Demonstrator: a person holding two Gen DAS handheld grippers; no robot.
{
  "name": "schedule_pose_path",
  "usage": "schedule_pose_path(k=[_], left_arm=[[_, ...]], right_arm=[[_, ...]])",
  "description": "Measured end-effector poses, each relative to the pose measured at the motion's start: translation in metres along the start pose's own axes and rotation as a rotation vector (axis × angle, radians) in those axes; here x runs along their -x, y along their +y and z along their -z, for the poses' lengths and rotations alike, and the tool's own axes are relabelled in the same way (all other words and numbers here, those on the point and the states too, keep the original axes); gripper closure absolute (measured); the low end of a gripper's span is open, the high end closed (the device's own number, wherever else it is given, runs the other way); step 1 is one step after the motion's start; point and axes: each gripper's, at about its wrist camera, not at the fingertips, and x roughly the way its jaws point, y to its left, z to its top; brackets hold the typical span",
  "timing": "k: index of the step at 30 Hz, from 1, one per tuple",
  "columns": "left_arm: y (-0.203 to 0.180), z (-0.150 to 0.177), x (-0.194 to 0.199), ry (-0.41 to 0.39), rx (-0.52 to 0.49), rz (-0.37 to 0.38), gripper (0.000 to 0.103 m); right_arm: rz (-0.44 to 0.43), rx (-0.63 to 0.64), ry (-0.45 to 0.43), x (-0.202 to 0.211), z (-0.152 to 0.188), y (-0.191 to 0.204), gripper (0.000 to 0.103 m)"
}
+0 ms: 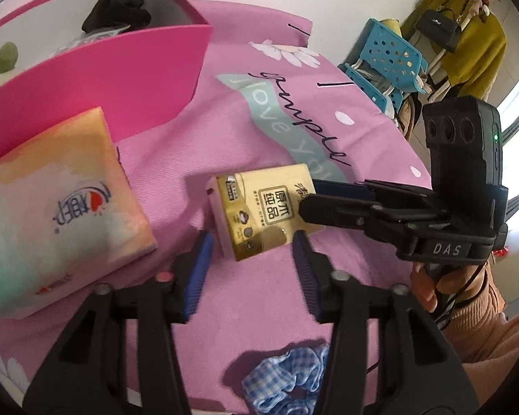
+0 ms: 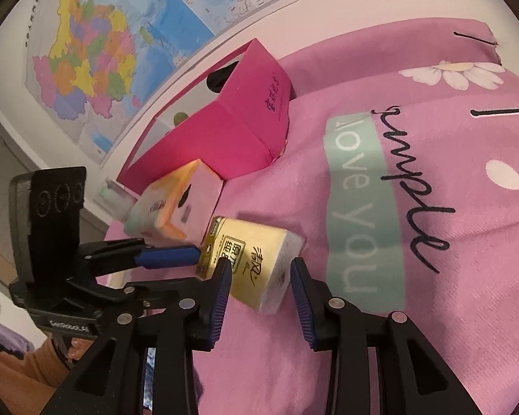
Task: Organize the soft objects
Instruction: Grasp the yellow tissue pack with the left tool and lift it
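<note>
A small gold tissue pack (image 1: 259, 211) (image 2: 256, 263) lies tilted on the pink bedsheet (image 1: 259, 121). My left gripper (image 1: 252, 235) has its blue pads against the pack's near end, one on each side, shut on it. From the right, my right gripper (image 1: 309, 195) (image 2: 259, 263) grips the pack's other end between its pads. In the right wrist view one blue finger (image 2: 169, 256) of the left gripper touches the pack's gold end; its other finger is hidden. I cannot tell whether the pack is lifted off the sheet.
A larger pastel tissue pack (image 1: 58, 214) (image 2: 166, 214) lies left of the gold one, against an open pink box (image 1: 121, 79) (image 2: 238, 124) holding a black cloth item (image 1: 117, 7). A blue checked scrunchie (image 1: 283, 380) lies near me. Blue plastic stools (image 1: 387, 58) stand beyond the bed's edge.
</note>
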Motion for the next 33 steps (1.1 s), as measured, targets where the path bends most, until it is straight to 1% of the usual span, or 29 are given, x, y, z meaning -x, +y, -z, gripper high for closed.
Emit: schedule_pose_path(k=[5,8,15,18,25,33], left_arm=[[-0.002,0.001,0.000,0.002,0.004,0.001,0.065],[-0.004,0.001,0.006,-0.012,0.004,0.000,0.065],[-0.012,0.003,0.032,-0.074,-0.015,-0.020,0.065],[-0.012,0.003,0.045,-0.100,-0.007,-0.025,0.065],[-0.011,0.004,0.065,-0.149,-0.006,-0.054,0.065],[-0.018,0.003,0.087,-0.208,-0.024,-0.084,0.065]], right_arm=[[0.003,-0.002,0.004,-0.004,0.000,0.001,0.068],[0.006,0.007,0.001,-0.002,0.001,0.004,0.069],[-0.004,0.047,-0.020,0.008,-0.001,0.018,0.069],[-0.011,0.073,-0.034,0.013,-0.004,0.028,0.069],[-0.042,0.128,-0.057,0.023,-0.012,0.049,0.069],[-0.051,0.177,-0.081,0.029,-0.023,0.068,0.069]])
